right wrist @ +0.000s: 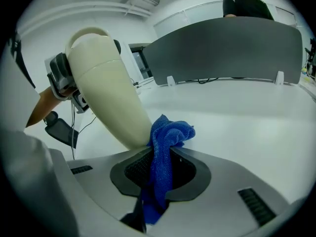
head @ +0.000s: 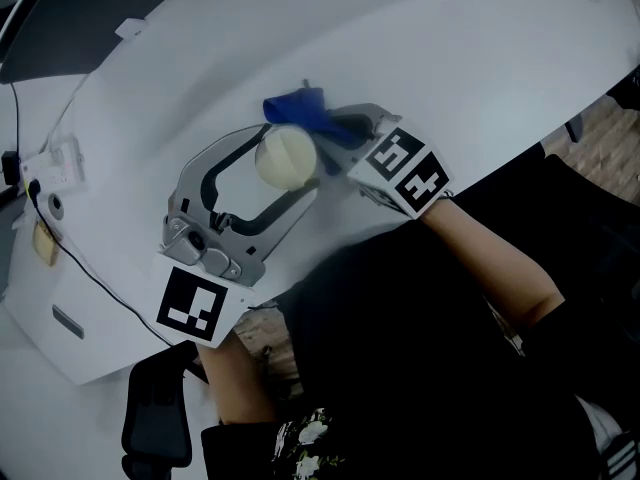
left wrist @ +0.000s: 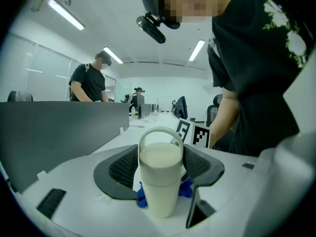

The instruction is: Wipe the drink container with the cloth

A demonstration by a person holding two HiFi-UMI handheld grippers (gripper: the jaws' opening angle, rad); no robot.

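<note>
Cream container (left wrist: 158, 181) sits clamped in left fingers (left wrist: 123, 168); right gripper view alone shows right fingers (right wrist: 138, 167) pinching cloth (right wrist: 168, 132).

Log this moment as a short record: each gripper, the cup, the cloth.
left gripper: shut on the cup, one jaw on each side
right gripper: shut on the cloth
cup: cream, loop handle on top
cloth: blue, bunched, touching the cup's lower side
</note>
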